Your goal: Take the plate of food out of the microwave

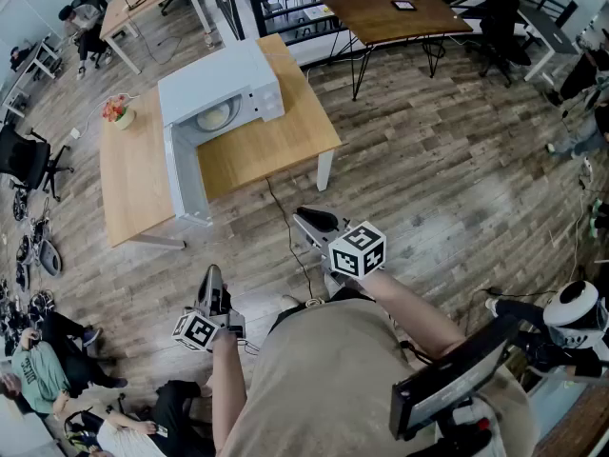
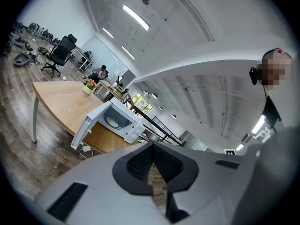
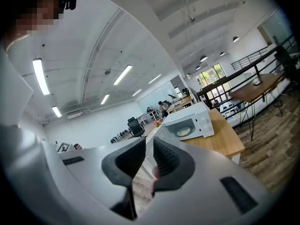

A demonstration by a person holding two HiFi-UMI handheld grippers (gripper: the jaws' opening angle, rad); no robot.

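Note:
A white microwave (image 1: 224,89) stands on a light wooden table (image 1: 276,146) with its door (image 1: 186,174) swung wide open. Inside it lies a pale plate of food (image 1: 214,117). The left gripper view shows the microwave (image 2: 123,121) and plate (image 2: 112,122) far off, as does the right gripper view, with microwave (image 3: 190,123) and plate (image 3: 183,131). Both grippers are held close to the person's body, well short of the table. My left gripper (image 1: 211,274) (image 2: 152,146) is shut and empty. My right gripper (image 1: 304,219) (image 3: 149,139) has its jaws nearly together with nothing between them.
A pot of flowers (image 1: 119,112) sits at the table's far left corner. A cable (image 1: 285,227) runs over the wood floor from the table toward me. A dark table (image 1: 395,12) stands at the back right. An office chair (image 1: 29,160) and seated people (image 1: 38,369) are at the left.

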